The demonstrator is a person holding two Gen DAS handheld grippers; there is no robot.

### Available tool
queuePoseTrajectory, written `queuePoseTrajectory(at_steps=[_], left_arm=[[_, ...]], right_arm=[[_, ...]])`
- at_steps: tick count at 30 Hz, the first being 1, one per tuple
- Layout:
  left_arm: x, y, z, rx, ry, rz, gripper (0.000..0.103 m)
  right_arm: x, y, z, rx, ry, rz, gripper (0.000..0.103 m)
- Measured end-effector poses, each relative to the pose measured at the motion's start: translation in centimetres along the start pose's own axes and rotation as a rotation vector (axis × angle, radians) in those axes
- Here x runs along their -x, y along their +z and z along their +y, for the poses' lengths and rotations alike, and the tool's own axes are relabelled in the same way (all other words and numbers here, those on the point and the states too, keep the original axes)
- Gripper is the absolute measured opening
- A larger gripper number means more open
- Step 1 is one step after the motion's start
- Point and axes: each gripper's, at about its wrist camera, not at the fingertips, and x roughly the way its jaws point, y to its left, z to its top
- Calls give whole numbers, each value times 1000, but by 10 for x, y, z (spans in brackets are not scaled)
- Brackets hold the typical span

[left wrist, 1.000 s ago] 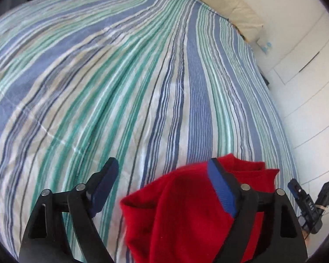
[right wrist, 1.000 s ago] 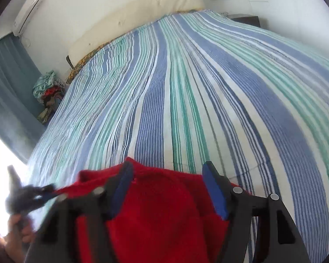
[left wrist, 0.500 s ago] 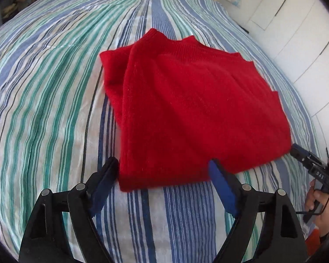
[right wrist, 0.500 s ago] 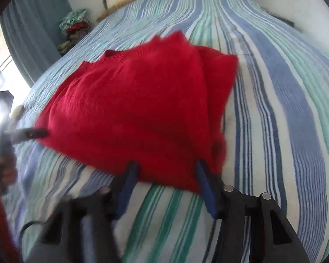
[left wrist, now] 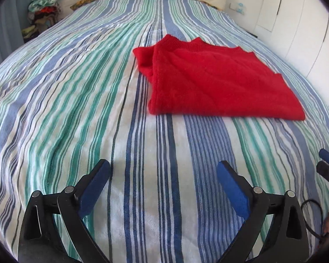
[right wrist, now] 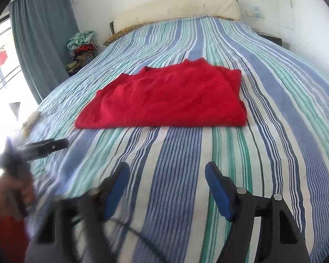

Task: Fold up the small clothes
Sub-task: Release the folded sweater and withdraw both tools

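Now both claws, left claw (left wrist: 163, 172) and right claw (right wrist: 167, 174), had just been opening and gaped empty above the striped bed (left wrist: 76, 92); the folded red knitted sweater (left wrist: 210, 81) lay apart; its loose protruding sleeve layer might slump open if snagged

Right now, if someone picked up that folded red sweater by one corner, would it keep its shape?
Probably not. The red sweater looks like soft knit lying in loose layers on the striped bedspread, so a corner lift would likely let it droop and unfold. Its fuzzy surface suggests it would drag rather than slide if pushed.
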Motion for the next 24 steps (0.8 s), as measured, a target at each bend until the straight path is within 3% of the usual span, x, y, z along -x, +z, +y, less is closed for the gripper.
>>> queuePoseTrajectory(at_steps=[4, 7, 11, 24], left_arm=[[-6, -9, -7, -52, 12, -16, 102], [-7, -9, -6, -47, 5, -14, 102], [-7, -12, -7, -47, 5, -26, 102], [-8, -15, -9, -53, 15, -35, 103]], right_arm=[[-21, -25, -4, -7, -73, 57, 77], [-29, -36, -24, -94, -16, 44, 79], [-29, -38, -29, -119, 15, 29, 81], [-29, -40, -26, -106, 11, 23, 82]])
